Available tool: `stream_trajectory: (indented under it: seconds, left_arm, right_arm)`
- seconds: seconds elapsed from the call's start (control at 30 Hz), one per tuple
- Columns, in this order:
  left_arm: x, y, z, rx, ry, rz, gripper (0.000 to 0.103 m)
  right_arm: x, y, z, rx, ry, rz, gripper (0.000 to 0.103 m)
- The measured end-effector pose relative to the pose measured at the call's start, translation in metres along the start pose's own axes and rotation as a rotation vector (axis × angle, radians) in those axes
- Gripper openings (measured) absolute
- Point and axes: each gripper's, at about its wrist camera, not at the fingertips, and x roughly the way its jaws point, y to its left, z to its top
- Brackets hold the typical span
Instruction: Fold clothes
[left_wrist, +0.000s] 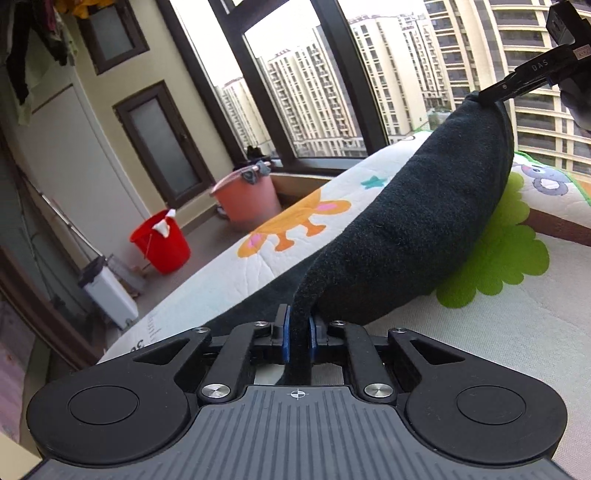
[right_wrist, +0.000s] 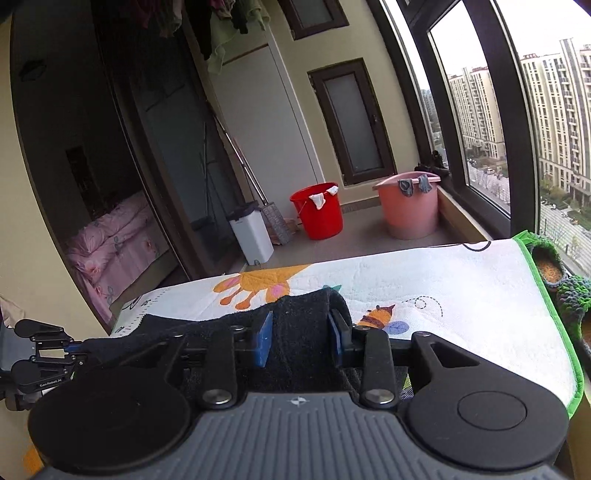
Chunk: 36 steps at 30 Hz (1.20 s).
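Under my fingers is a raised flat surface covered by a white quilted mat printed with cartoon animals (left_wrist: 461, 332), edged in green along its right side in my right-wrist view (right_wrist: 546, 295). The print shows an orange animal with pink patches at the centre left of the left-wrist view, a bright green scalloped shape at the centre right, and a small bee at the centre of the right-wrist view. Lying on the mat is a dark, fuzzy knitted garment (left_wrist: 406, 229), part of it resting on the cloth at the lower centre, part lifted clear of it toward the upper right.
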Motion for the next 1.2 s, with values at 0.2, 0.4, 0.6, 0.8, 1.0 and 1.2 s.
stream_trajectory:
  seconds: [0.2,0.4,0.6,0.8,1.0,1.2]
  left_arm:
    - [0.069,0.038,0.031,-0.034,0.101,0.122,0.043]
    - [0.068,0.116,0.007,-0.381,0.161,0.197,0.074]
    - [0.045,0.139,-0.033,-0.607,0.161,0.035,0.08]
    - [0.067,0.096,-0.026,-0.463,0.227,0.035,0.05]
    - [0.08,0.096,-0.014,-0.545,0.193,0.02,0.002]
    - [0.063,0.098,0.016,-0.456,0.036,0.118,0.002]
  right_arm:
    - [0.048,-0.024,-0.004,0.041,0.033,-0.137,0.031]
    - [0.07,-0.035,-0.031,0.038,0.059,-0.221,0.031]
    - [0.077,-0.033,-0.05,-0.002,0.064,-0.267,0.032]
    - [0.076,-0.027,-0.05,-0.017,0.054,-0.283,0.032]
    - [0.066,-0.021,-0.05,-0.032,0.014,-0.278,0.029]
    - [0.049,-0.012,-0.035,-0.045,-0.068,-0.251,0.027]
